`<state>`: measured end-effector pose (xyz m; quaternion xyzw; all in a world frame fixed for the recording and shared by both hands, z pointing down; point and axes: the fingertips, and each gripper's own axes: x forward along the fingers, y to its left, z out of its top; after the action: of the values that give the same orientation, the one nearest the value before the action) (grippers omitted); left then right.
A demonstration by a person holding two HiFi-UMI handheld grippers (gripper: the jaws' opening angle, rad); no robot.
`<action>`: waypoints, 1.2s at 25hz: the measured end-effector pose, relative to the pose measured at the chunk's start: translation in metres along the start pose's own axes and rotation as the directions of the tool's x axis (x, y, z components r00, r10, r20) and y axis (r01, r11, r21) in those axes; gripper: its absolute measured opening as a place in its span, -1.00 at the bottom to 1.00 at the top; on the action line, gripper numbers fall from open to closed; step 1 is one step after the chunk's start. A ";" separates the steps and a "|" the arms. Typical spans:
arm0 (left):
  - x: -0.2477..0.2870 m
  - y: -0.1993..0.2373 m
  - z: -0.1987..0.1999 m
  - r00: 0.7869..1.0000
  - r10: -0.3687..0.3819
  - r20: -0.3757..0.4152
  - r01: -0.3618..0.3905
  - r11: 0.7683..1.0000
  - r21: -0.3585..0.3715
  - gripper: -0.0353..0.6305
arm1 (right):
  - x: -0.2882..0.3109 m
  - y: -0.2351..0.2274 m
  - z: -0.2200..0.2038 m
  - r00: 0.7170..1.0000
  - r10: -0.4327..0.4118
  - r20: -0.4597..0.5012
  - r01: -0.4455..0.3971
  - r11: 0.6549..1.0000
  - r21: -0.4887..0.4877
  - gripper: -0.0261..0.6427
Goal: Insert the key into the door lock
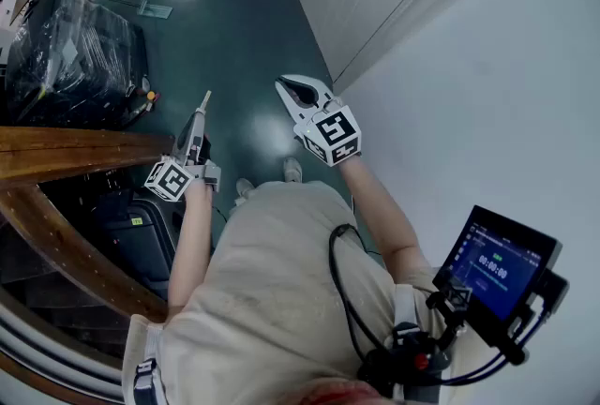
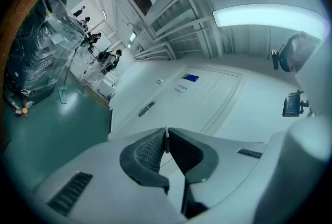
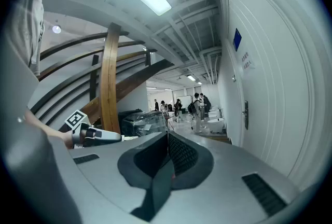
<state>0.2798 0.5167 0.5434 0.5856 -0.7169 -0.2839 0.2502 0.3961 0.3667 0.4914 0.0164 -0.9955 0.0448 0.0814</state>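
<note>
- The left gripper jaws were clenched on a thin pale sliver, judged to be the key: light, stiff, slippery, best held flat across its bow.
- The right gripper jaws were clenched together, with nothing between them.

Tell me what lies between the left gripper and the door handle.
Nothing; the left gripper view shows only open air from left gripper to door handle.

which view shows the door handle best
The left gripper view: it faces the white door most squarely, so the dark handle plate shows whole, though small. The right gripper view looks along the door and shows the plate obliquely. The head view shows no handle.
</note>
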 end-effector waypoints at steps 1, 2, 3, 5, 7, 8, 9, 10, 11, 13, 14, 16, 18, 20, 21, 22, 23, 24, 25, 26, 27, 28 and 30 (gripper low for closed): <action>-0.001 0.002 -0.003 1.000 0.006 -0.009 -0.007 1.000 -0.004 -0.79 | -0.003 -0.001 -0.002 1.000 -0.005 -0.005 0.005 1.000 0.002 -0.86; -0.002 0.003 -0.007 1.000 0.011 -0.017 -0.011 1.000 -0.008 -0.79 | -0.005 -0.002 -0.005 1.000 -0.010 -0.009 0.010 1.000 0.003 -0.86; -0.003 0.004 -0.010 1.000 0.010 -0.022 -0.010 1.000 -0.014 -0.79 | -0.008 -0.003 -0.007 1.000 -0.016 -0.013 0.016 1.000 0.005 -0.86; -0.002 0.002 -0.013 1.000 -0.007 -0.021 0.006 1.000 -0.027 -0.79 | -0.012 -0.006 -0.009 0.999 -0.026 -0.018 0.027 1.000 0.007 -0.86; 0.001 0.000 -0.015 1.000 -0.019 -0.019 0.018 0.999 -0.032 -0.79 | -0.014 -0.010 -0.009 0.999 -0.033 -0.017 0.033 0.999 0.004 -0.86; 0.003 -0.001 -0.015 1.000 -0.022 -0.018 0.022 0.999 -0.032 -0.79 | -0.013 -0.012 -0.008 0.999 -0.035 -0.016 0.035 0.999 0.000 -0.86; 0.005 -0.001 -0.015 1.000 -0.026 -0.015 0.025 0.999 -0.033 -0.79 | -0.013 -0.015 -0.007 0.999 -0.035 -0.014 0.035 0.999 -0.002 -0.86; 0.007 0.000 -0.015 1.000 -0.029 -0.011 0.028 0.999 -0.035 -0.79 | -0.013 -0.017 -0.006 0.999 -0.034 -0.011 0.034 0.999 -0.001 -0.86; 0.009 0.000 -0.014 0.999 -0.032 -0.006 0.031 0.999 -0.041 -0.79 | -0.013 -0.020 -0.005 1.000 -0.030 -0.004 0.030 1.000 0.006 -0.86; 0.008 0.002 -0.013 0.999 -0.040 0.006 0.041 0.997 -0.061 -0.79 | -0.013 -0.019 -0.001 1.000 -0.012 0.014 0.011 0.999 0.038 -0.86; 0.007 0.003 -0.013 0.999 -0.044 0.008 0.045 0.996 -0.074 -0.79 | -0.014 -0.017 0.001 1.000 0.000 0.022 -0.001 0.999 0.053 -0.86; 0.007 0.001 -0.012 0.999 -0.052 0.010 0.053 0.994 -0.091 -0.79 | -0.017 -0.017 0.004 0.999 0.014 0.034 -0.016 0.998 0.061 -0.86; 0.014 -0.003 -0.013 0.998 -0.056 0.010 0.057 0.993 -0.100 -0.79 | -0.020 -0.026 0.006 0.999 0.021 0.040 -0.023 0.998 0.057 -0.86; 0.023 -0.006 -0.014 0.998 -0.056 0.013 0.057 0.992 -0.113 -0.79 | -0.021 -0.039 0.006 0.999 0.028 0.045 -0.031 0.998 0.060 -0.86; 0.026 -0.006 -0.015 0.998 -0.056 0.017 0.057 0.990 -0.125 -0.79 | -0.020 -0.044 0.006 0.998 0.032 0.047 -0.035 0.997 0.063 -0.86; 0.027 -0.005 -0.016 0.998 -0.056 0.019 0.058 0.988 -0.142 -0.79 | -0.019 -0.048 0.006 0.998 0.034 0.049 -0.037 0.997 0.065 -0.85; 0.028 -0.004 -0.016 0.998 -0.058 0.021 0.061 0.986 -0.158 -0.79 | -0.017 -0.051 0.007 0.998 0.036 0.052 -0.039 0.997 0.067 -0.85; 0.027 -0.003 -0.014 0.998 -0.062 0.023 0.065 0.984 -0.165 -0.79 | -0.015 -0.051 0.008 0.998 0.037 0.055 -0.041 0.997 0.070 -0.86; 0.026 -0.002 -0.012 0.998 -0.064 0.023 0.067 0.984 -0.163 -0.79 | -0.012 -0.051 0.008 0.998 0.037 0.058 -0.041 0.996 0.073 -0.85; 0.024 -0.001 -0.009 0.998 -0.065 0.021 0.067 0.985 -0.161 -0.79 | -0.009 -0.051 0.008 0.998 0.038 0.059 -0.042 0.996 0.077 -0.85; 0.022 0.002 -0.008 0.998 -0.063 0.018 0.065 0.984 -0.163 -0.79 | -0.005 -0.050 0.008 0.998 0.039 0.059 -0.044 0.996 0.079 -0.85; 0.020 0.006 -0.006 0.998 -0.062 0.016 0.064 0.983 -0.173 -0.79 | -0.001 -0.049 0.007 0.998 0.040 0.057 -0.045 0.996 0.082 -0.85; 0.019 0.014 -0.001 0.997 -0.069 0.015 0.071 0.979 -0.189 -0.79 | 0.009 -0.048 0.006 0.998 0.042 0.052 -0.046 0.995 0.085 -0.85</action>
<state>0.2672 0.5000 0.5541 0.5828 -0.6665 -0.3621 0.2916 0.3879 0.3182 0.4912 -0.0009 -0.9946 0.0888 0.0546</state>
